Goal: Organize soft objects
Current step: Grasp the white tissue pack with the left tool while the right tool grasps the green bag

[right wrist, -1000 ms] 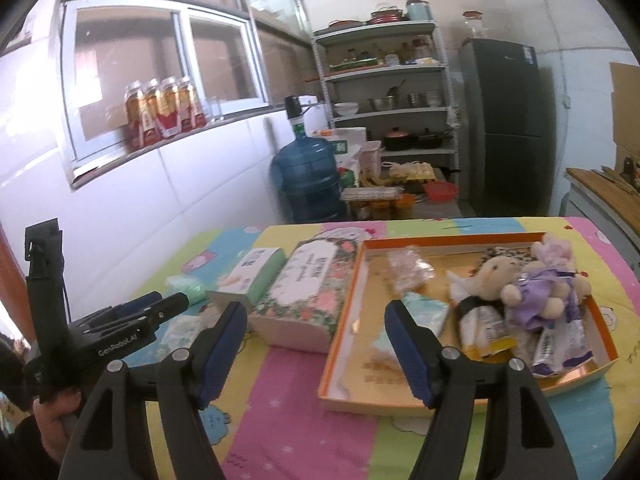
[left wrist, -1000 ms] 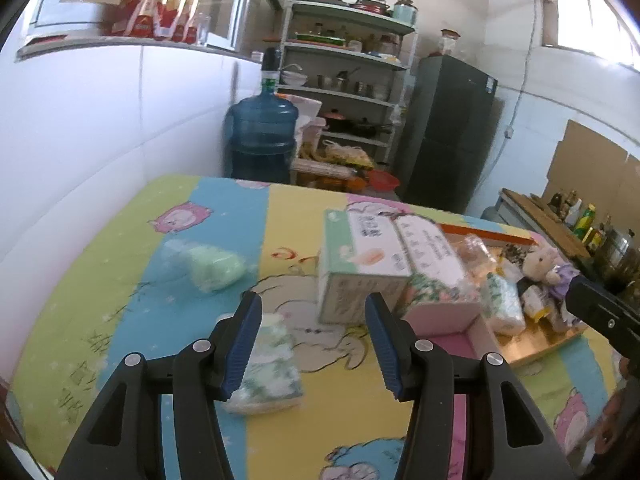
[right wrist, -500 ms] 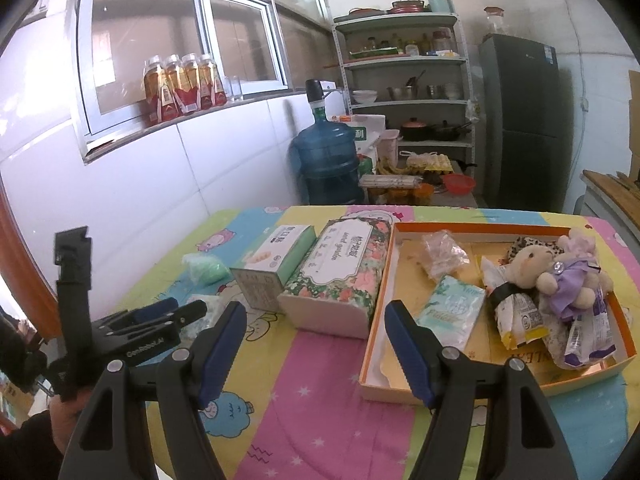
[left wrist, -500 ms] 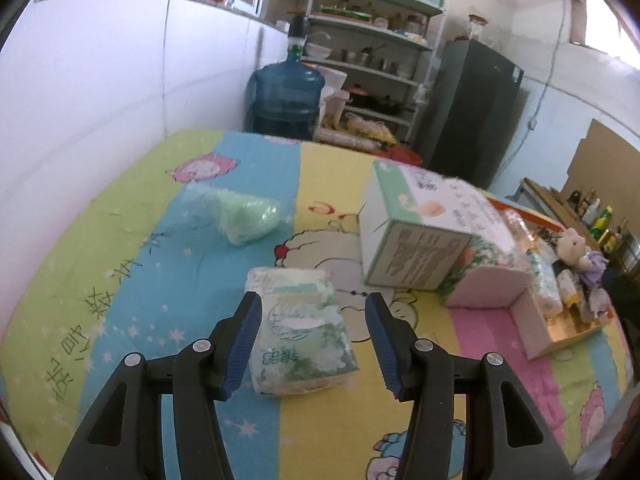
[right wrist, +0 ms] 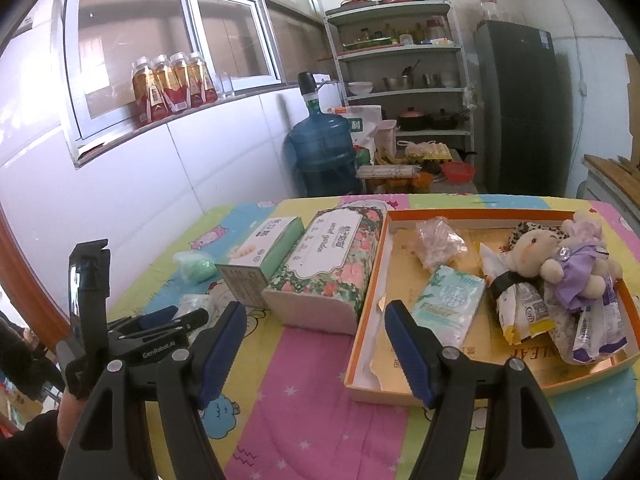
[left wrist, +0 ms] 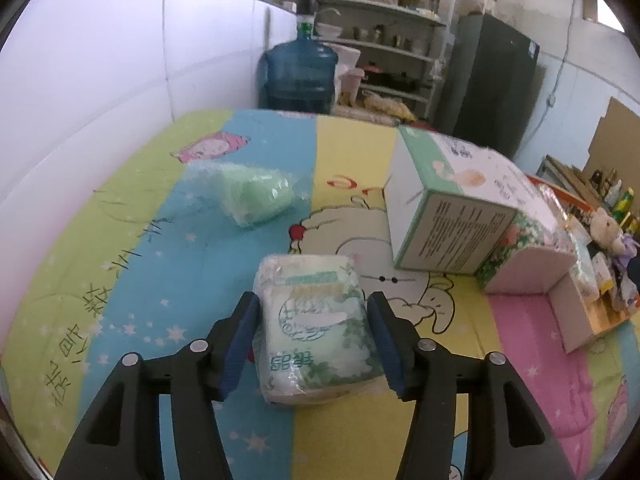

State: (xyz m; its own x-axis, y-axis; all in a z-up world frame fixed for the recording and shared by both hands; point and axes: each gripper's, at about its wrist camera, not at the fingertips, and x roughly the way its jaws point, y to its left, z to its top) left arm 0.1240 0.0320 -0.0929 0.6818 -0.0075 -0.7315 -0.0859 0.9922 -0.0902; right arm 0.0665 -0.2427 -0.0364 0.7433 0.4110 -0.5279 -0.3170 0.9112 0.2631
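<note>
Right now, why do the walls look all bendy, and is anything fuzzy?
Left wrist view: the fisheye lens curves the wall seams, corners go black, and the tissue pack between the left gripper pads looks sharp while the shelves are soft. Right wrist view: the window frame bows, daylight washes the wall pale.

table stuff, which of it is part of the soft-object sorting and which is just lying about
Part of the job:
tissue pack between the left gripper fingers
green wrapped roll
orange tray
plush bear

Lying about:
water jug
bottles on the sill
fridge
</note>
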